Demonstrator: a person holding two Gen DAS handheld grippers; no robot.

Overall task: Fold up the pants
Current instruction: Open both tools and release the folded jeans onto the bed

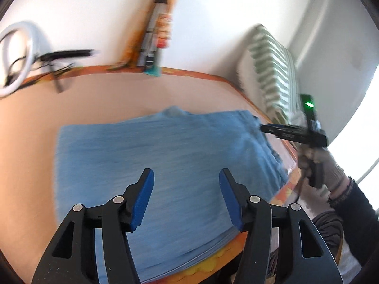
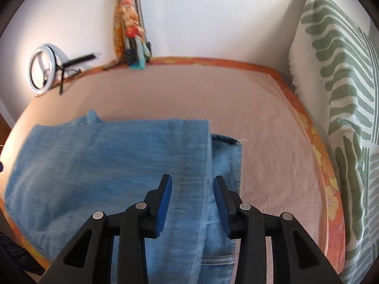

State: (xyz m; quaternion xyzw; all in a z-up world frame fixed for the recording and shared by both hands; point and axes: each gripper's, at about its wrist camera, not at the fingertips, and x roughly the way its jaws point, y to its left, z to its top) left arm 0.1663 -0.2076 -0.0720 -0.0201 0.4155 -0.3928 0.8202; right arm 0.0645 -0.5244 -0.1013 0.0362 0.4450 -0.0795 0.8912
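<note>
One ring light (image 2: 43, 67) beyond the pants (image 2: 106, 165).

Bright daylight, window glare, motion blur, fisheye warping

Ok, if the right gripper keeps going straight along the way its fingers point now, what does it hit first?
Most likely the jeans. The right gripper is open with nothing between its pads, angled down over the folded edge of the denim, which lies on the pink bed cover. Depth is hard to judge in this view.
</note>
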